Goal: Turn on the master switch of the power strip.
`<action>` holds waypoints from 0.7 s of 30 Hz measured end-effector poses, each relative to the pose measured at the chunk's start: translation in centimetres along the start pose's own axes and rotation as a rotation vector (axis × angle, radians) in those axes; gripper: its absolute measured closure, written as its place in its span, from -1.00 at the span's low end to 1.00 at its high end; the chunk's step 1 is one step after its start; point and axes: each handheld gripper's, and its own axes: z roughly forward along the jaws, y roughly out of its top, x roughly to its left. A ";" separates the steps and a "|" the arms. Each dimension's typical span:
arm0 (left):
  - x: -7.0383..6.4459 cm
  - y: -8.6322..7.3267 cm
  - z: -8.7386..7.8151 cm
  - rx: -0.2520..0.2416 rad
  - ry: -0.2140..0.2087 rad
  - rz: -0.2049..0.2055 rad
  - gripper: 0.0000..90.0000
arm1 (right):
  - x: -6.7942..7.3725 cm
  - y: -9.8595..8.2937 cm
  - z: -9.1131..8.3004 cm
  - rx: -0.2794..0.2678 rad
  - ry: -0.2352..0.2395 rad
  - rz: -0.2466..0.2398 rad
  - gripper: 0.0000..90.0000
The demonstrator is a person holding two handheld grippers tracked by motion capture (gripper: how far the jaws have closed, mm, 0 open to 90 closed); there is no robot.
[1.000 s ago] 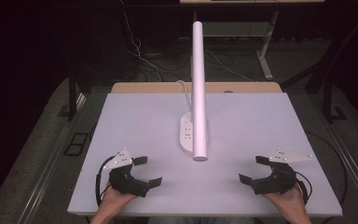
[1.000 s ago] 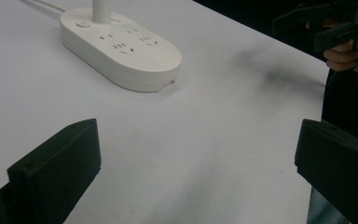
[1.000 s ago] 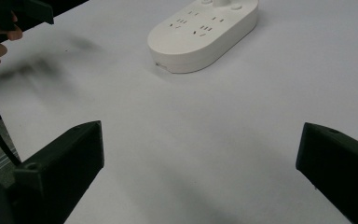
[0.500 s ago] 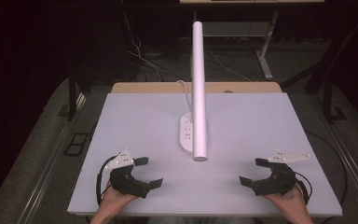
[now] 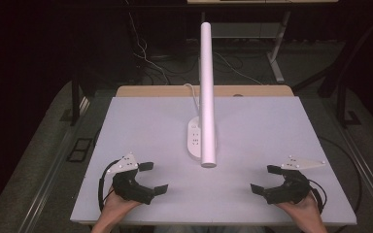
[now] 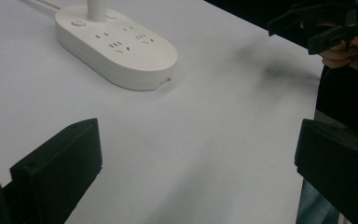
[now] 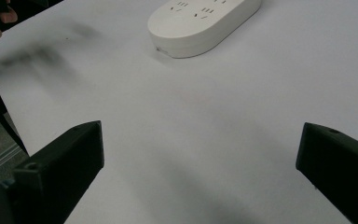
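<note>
A white power strip (image 5: 195, 138) lies at the middle of the white table (image 5: 272, 126), and a white lamp tube (image 5: 207, 92) rises from it and leans toward me. My left gripper (image 5: 154, 177) rests at the front left, open, nothing between its jaws. My right gripper (image 5: 264, 179) rests at the front right, also open and empty. In the left gripper view the open left gripper (image 6: 198, 140) faces the power strip (image 6: 116, 44), with the right gripper (image 6: 317, 23) far off. The right gripper view has the open right gripper (image 7: 200, 140) facing the power strip (image 7: 205, 21).
A white cord (image 5: 190, 92) runs from the strip toward the table's back edge. A wooden board (image 5: 150, 91) shows behind the table. Dark floor with cables and metal table legs (image 5: 278, 58) lies beyond.
</note>
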 end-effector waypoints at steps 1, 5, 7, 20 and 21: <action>0.0 0.1 0.0 -0.001 0.001 -0.002 -1.00 | 0.0 0.0 0.0 0.001 -0.001 0.000 -0.99; 0.3 0.5 0.0 0.007 -0.001 -0.012 -1.00 | -0.1 0.0 -0.1 -0.001 -0.003 0.003 -0.99; 0.5 0.7 0.1 0.014 -0.003 -0.015 -1.00 | 0.0 0.0 0.0 0.000 -0.003 0.002 -0.99; 1.5 1.8 -0.1 0.031 0.000 -0.039 -1.00 | -0.2 0.0 -0.1 -0.002 -0.008 -0.001 -0.99; 1.6 1.9 0.0 0.031 0.000 -0.039 -1.00 | -0.2 0.0 -0.1 -0.002 -0.009 -0.001 -0.99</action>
